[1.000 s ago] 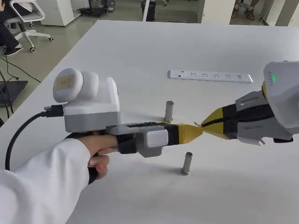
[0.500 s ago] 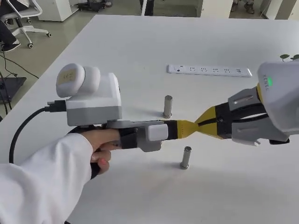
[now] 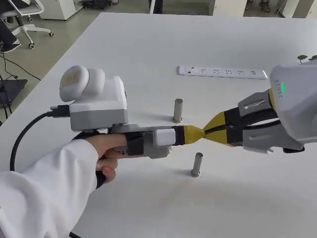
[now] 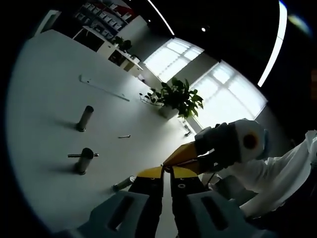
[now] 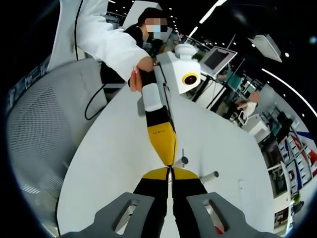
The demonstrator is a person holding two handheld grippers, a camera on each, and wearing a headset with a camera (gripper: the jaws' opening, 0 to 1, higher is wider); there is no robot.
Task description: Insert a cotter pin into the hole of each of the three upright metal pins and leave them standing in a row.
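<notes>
Firstly, head view: left gripper and right gripper are held tip to tip above the counter, between two upright metal pins. Left gripper view: fingers are pressed narrowly together; one standing pin is crossed by a cotter pin. Right gripper view: fingers likewise narrow.

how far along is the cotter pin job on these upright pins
One looks done: the nearer upright metal pin carries a thin cotter pin crosswise through its top. In hand: left gripper and right gripper meet tip to tip, jaws shut; anything pinched is too small to see. Remaining: at least the farther bare pin; a loose cotter pin lies near it.
</notes>
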